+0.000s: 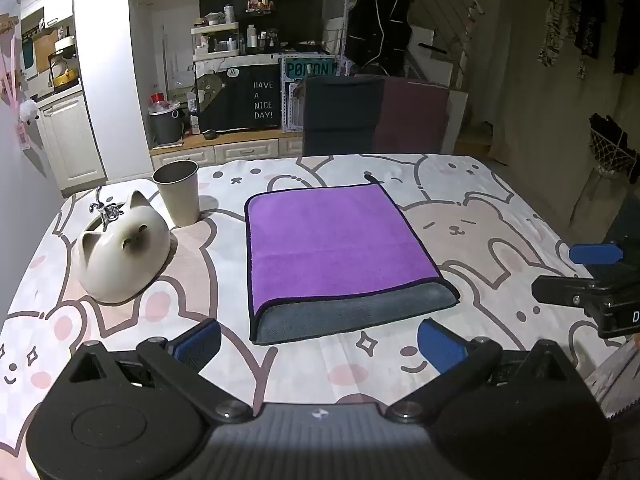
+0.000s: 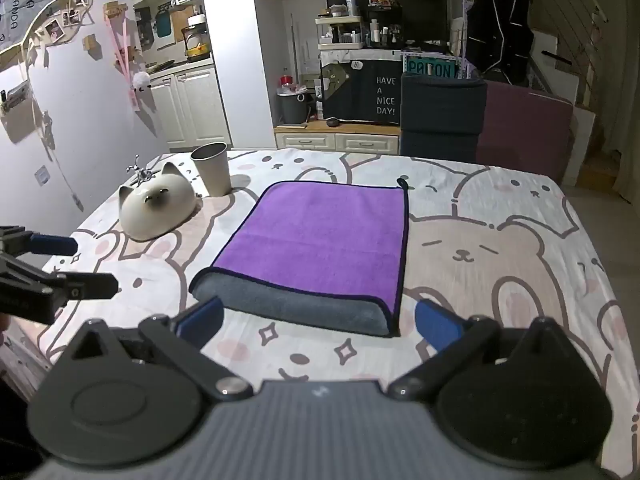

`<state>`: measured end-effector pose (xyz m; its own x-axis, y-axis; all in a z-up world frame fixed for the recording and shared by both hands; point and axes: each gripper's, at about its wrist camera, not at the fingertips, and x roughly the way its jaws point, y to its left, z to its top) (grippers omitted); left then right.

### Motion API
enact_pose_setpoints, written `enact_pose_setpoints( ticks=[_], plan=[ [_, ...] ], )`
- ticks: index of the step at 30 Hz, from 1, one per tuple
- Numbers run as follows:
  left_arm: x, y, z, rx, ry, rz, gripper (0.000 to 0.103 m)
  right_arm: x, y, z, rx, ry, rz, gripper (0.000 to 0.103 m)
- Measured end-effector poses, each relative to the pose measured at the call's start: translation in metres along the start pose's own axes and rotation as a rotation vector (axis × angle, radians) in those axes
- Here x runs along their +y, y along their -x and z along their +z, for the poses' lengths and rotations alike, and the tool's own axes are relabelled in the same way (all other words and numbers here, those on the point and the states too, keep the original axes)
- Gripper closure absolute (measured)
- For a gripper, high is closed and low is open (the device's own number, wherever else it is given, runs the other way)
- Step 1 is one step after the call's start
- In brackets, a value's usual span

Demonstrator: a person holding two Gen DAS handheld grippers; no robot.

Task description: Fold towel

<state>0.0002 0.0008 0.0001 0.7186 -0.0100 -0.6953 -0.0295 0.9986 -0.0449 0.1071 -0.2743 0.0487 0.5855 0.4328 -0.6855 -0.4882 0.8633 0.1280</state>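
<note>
- One table (image 1: 500,240) fills most of both views, covered by a cloth printed with pale cartoon bears and rabbits
- Next in size, the towel (image 1: 336,240) lies flat near the middle of the table, folded over itself: purple face up with a dark trim, and a grey strip of its underside showing along the near edge; a small hanging loop sticks out at its far right corner
- Left gripper (image 1: 318,344) hovers over the near edge of the table just short of the towel's grey strip, its blue-padded jaws spread wide with nothing between them
- Right gripper (image 2: 318,322) sits likewise just in front of the towel, jaws wide apart and empty; it also shows at the right edge of the left wrist view
- White cat-shaped ceramic piece (image 1: 122,250) rests on the table to the left of the towel, well apart from it
- Grey cup (image 1: 178,192) stands upright just behind the cat piece, near the towel's far left corner
- Small metal ornament (image 1: 104,208) sits just behind the cat piece
</note>
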Motion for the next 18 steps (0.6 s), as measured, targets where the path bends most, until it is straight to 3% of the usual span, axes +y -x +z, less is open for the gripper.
enact_pose_setpoints(
  ticks=[18],
  plan=[
    [0.0024, -0.0015, 0.0001, -0.003, -0.007, -0.001, 0.0, 0.0007, 0.0005, -0.0002, 0.004, 0.006, -0.005, 0.0]
  ],
)
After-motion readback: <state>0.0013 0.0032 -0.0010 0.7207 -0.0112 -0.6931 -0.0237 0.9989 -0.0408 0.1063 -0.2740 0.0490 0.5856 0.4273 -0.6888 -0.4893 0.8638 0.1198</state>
